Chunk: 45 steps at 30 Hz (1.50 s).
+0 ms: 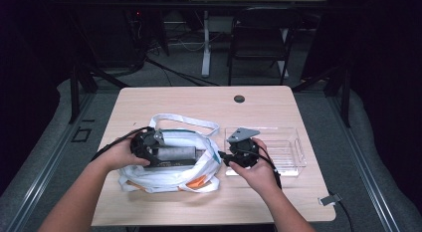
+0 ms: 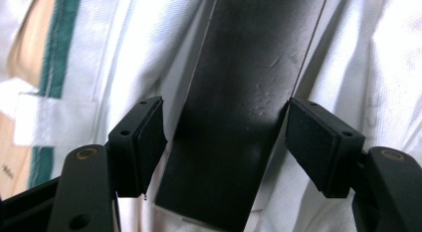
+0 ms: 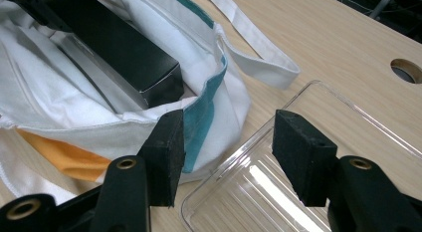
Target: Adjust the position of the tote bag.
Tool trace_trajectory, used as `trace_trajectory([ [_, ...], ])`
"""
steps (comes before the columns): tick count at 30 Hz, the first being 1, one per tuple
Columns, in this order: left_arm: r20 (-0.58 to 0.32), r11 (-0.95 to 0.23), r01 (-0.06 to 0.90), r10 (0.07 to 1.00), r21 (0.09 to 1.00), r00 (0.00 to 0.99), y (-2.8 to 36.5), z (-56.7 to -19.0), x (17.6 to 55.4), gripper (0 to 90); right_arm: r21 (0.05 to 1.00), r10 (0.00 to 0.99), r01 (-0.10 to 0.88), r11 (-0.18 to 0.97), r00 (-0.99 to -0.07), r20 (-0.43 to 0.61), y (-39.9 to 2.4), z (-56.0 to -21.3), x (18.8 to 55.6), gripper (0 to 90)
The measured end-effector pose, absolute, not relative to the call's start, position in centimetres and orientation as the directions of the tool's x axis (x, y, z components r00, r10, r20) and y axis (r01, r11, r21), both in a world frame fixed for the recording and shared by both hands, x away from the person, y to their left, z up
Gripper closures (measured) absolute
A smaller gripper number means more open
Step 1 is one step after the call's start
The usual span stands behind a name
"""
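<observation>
High view: the white cloth bag [image 1: 171, 165] lies near the table's [image 1: 199, 100] front-left edge, the dark box [image 1: 174, 153] lying across its mouth, the clear tray [image 1: 291, 152] just beside it to the right.

Left gripper view: the left gripper [image 2: 226, 137] stands wide around the box [image 2: 234, 117], pads apparently clear of it. Unheld, it could slide deeper or catch a fold.

Right gripper view: the right gripper [image 3: 229, 157] is open, empty, over the bag's rim [image 3: 209, 92] and the tray [image 3: 278, 187]; nothing pins the cloth, so the mouth may sag shut.
</observation>
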<state>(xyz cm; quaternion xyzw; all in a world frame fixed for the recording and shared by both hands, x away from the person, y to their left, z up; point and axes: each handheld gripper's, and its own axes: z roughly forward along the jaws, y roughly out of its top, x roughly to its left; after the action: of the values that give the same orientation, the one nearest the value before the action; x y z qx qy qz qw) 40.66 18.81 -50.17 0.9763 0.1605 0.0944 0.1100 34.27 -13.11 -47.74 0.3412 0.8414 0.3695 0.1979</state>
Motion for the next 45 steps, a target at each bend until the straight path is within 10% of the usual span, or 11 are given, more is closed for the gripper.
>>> trace_trajectory([
  [45, 0.124, -0.952, 0.231, 0.258, 0.200, 0.958, 18.7, -53.2, 41.5, 36.0, 0.742, 0.732, 0.444, 0.502, -0.675, -0.091, -13.7, -48.4, 34.0, 46.4],
])
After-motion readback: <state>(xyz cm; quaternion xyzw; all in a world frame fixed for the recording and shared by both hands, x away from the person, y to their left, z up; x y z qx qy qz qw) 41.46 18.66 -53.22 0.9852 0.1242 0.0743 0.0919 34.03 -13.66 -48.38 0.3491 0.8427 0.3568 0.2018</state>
